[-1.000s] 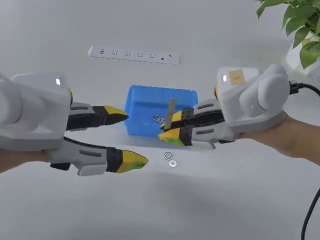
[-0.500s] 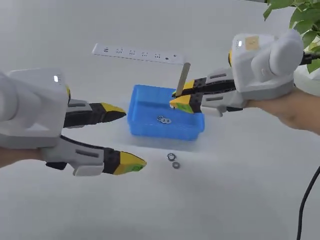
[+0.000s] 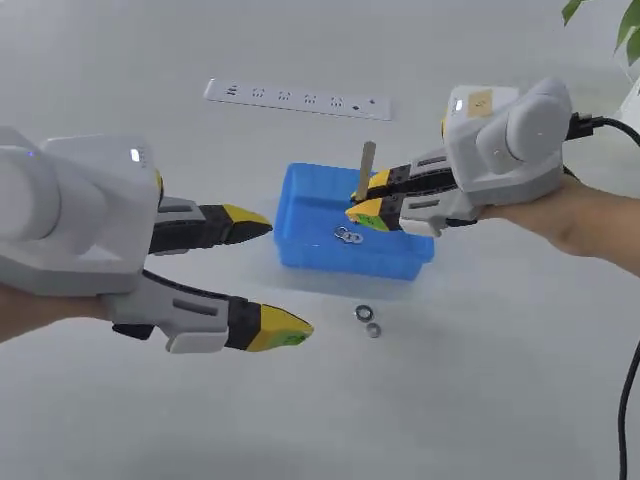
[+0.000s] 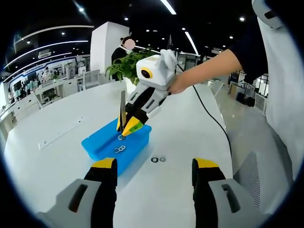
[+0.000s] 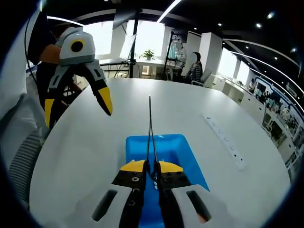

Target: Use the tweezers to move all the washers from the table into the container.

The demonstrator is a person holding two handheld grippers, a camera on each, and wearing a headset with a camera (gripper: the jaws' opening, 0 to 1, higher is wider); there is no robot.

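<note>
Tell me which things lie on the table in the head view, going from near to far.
loose washers → blue container → white power strip

My head view looks down on the counter [image 3: 480, 400] from close above. The left gripper view faces low across it at the right gripper [image 4: 127, 127]; the right gripper view faces back. All share the blue container [image 3: 350, 262].
</note>
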